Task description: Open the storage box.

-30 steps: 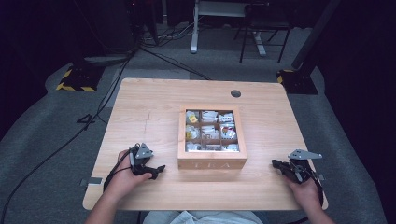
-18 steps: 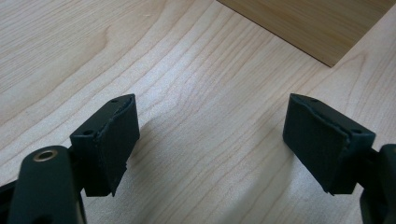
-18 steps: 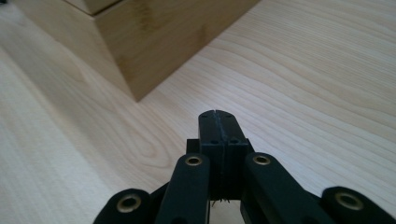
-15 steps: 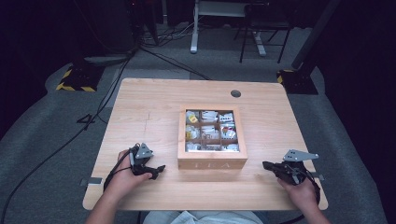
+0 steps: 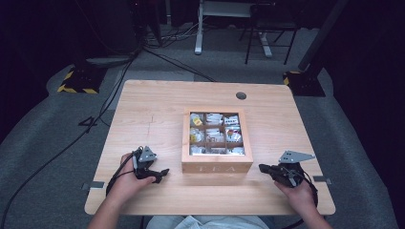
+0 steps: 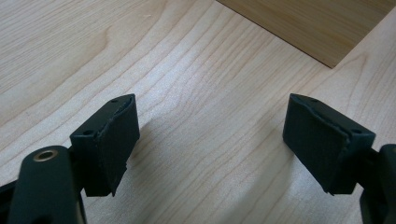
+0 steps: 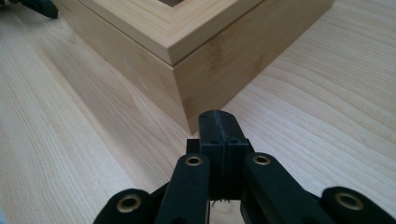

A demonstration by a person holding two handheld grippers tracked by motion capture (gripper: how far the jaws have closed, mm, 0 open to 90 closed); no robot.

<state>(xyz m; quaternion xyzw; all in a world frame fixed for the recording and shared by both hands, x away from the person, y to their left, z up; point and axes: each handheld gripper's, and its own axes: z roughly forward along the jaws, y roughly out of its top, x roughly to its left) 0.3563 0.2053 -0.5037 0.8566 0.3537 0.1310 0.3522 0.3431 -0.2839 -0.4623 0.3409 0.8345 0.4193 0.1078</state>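
A wooden tea box (image 5: 217, 167) is seen shut at the middle of the table (image 5: 148, 109), its glass-topped lid not yet raised; the right hand-held gripper (image 5: 264, 168), jaws closed and empty, is aimed at its corner, while the left hand-held gripper (image 5: 164, 171) is held open.

Overhead light falls brightly on the pale wooden table (image 5: 153, 114), while the grey carpeted floor around it sinks into near darkness. The high view is soft and grainy. In the left gripper view the black padded jaws cast soft shadows on crisp wood grain; the right gripper view blurs slightly at its bottom edge.
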